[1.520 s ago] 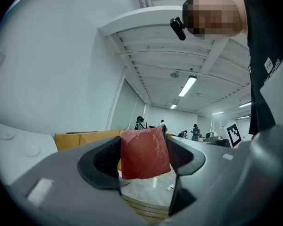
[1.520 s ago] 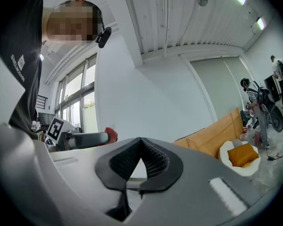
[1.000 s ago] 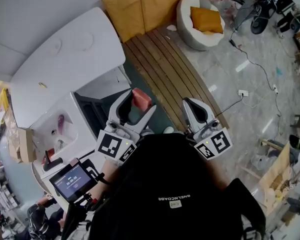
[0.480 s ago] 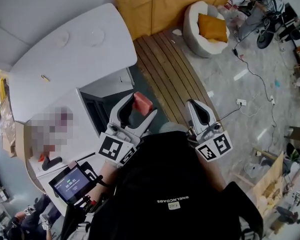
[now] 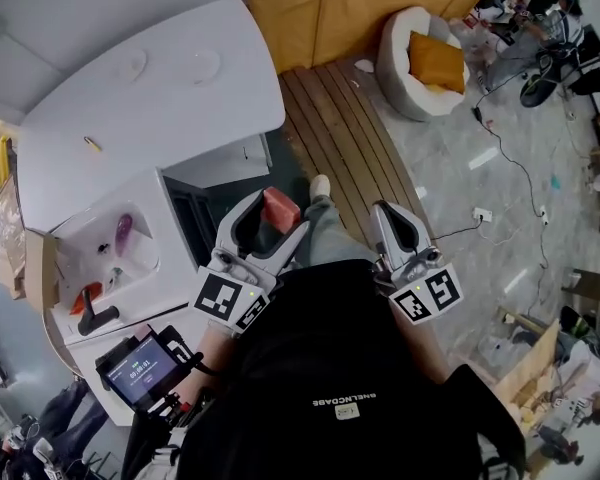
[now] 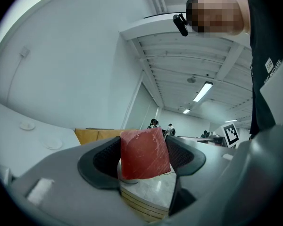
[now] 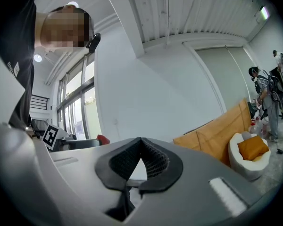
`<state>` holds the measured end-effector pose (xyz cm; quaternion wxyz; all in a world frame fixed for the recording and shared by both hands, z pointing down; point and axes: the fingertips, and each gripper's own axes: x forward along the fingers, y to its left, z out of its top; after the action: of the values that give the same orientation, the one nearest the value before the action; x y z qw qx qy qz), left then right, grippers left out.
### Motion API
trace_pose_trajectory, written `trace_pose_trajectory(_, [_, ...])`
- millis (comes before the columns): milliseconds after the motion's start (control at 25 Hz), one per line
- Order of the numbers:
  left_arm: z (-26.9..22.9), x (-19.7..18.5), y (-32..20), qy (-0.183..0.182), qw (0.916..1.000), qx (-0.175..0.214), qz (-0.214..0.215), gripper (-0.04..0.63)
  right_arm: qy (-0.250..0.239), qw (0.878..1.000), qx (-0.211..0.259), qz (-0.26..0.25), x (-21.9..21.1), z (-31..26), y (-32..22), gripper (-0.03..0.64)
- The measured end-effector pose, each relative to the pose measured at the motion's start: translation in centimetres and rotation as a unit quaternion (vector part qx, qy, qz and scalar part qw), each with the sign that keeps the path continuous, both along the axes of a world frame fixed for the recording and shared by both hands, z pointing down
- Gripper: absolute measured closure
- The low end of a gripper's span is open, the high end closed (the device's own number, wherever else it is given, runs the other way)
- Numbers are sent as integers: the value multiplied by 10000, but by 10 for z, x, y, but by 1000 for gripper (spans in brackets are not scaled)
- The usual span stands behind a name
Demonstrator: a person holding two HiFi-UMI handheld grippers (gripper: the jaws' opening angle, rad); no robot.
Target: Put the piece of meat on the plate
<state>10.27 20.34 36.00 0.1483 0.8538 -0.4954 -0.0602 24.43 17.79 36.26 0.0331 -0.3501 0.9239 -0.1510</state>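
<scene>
The white desk (image 5: 150, 98), bearing a plate (image 5: 202, 65), has drawn nearer since the earlier frame. The left tool (image 5: 278, 214) pinches the piece of meat (image 5: 282, 206) short of the desk's near edge; the right tool (image 5: 398, 218), farther from the desk, is pressed together, empty.

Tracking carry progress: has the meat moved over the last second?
Yes: the piece of meat in the left gripper has shifted left, off the wooden planks' edge toward the white table.

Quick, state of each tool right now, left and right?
Left tool: closed on the piece of meat.
Right tool: closed, empty.
</scene>
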Motion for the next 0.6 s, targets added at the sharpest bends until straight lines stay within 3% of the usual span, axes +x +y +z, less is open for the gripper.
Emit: trace_pose_trajectory(600, [5,-22,-51,61,9987,-182,-475,273,54,9979,-264,-595,-32,11,-63,613])
